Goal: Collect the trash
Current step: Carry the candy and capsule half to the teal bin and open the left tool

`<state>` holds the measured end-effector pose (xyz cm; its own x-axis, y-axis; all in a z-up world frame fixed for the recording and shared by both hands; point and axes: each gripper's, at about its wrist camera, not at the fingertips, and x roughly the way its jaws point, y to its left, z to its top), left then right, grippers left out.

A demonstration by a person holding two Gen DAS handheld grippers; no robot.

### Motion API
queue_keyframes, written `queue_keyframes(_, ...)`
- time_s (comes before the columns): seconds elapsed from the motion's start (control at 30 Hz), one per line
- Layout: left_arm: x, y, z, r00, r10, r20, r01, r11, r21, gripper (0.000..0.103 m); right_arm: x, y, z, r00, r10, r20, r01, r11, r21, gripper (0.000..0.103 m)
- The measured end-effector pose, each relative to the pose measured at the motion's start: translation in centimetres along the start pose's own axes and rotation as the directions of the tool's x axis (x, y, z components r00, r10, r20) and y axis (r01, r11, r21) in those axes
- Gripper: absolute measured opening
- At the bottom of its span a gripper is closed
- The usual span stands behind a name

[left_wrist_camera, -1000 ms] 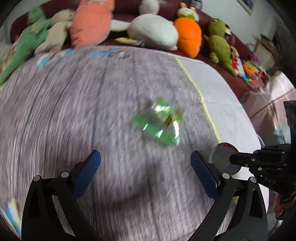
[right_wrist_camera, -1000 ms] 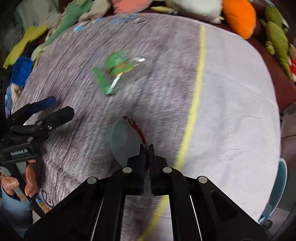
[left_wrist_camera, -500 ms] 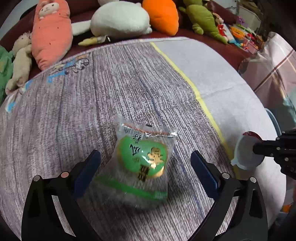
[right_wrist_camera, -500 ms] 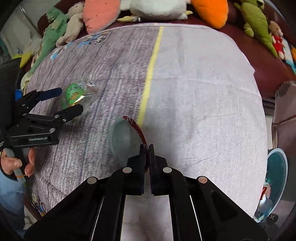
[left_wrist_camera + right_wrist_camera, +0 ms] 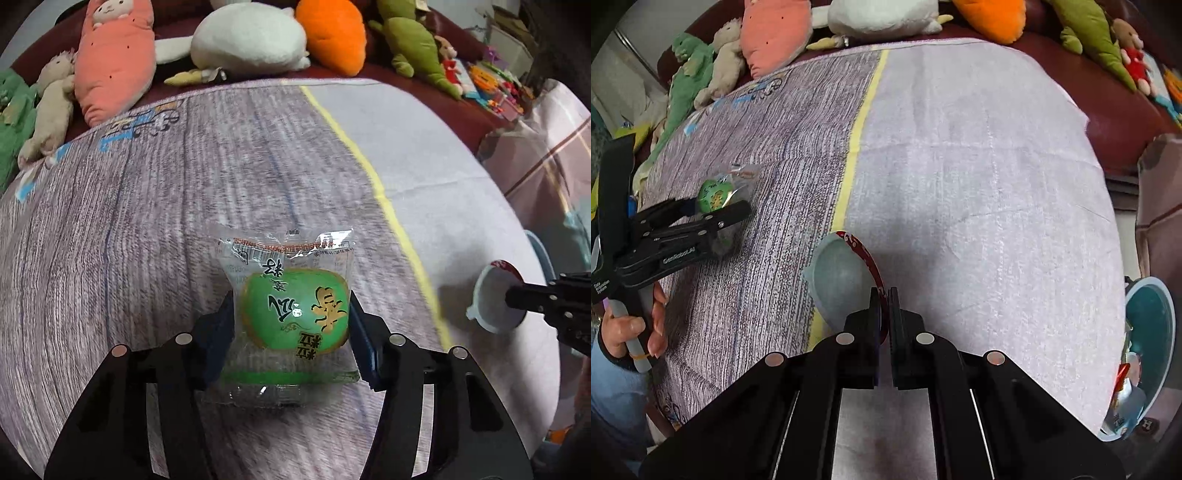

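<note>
A clear snack packet with a green cake inside lies on the grey-striped cloth. My left gripper straddles it, jaws closing, and both blue pads touch the wrapper's sides. In the right wrist view the same packet shows at the far left between the left gripper's fingers. My right gripper is shut on the edge of a round foil lid, silver underneath with a red printed face. The lid hangs just above the pale half of the cloth.
Plush toys line the dark red sofa behind the table. A yellow stripe divides the cloth. A teal bin holding wrappers stands below the table's right edge. A person's hand grips the left tool's handle.
The left gripper came in over the green packet and its jaws narrowed from wide open onto the wrapper. The right gripper carried the lid rightwards, across the yellow stripe.
</note>
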<state>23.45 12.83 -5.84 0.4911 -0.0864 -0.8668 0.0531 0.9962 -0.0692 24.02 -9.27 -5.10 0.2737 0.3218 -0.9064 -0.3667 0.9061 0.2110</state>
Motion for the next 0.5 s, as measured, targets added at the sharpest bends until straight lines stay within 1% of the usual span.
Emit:
queue_keyframes(0.27,-2.1,-6.0,-0.4,0.998,-0.058,0.016,0.058,0.997,0.047,0.058,-3.4,-3.3,-2.0,0.999,-0.008,0.053,0.006,0.999,0.050,0.004)
queue_keyframes(0.5,-3.0,-13.7,-0.6,0.993,-0.119,0.005,0.117,0.985,0.129,0.058,-7.2,-8.6,-4.6,0.993,-0.030,0.113,0.015,0.991,0.131,0.004)
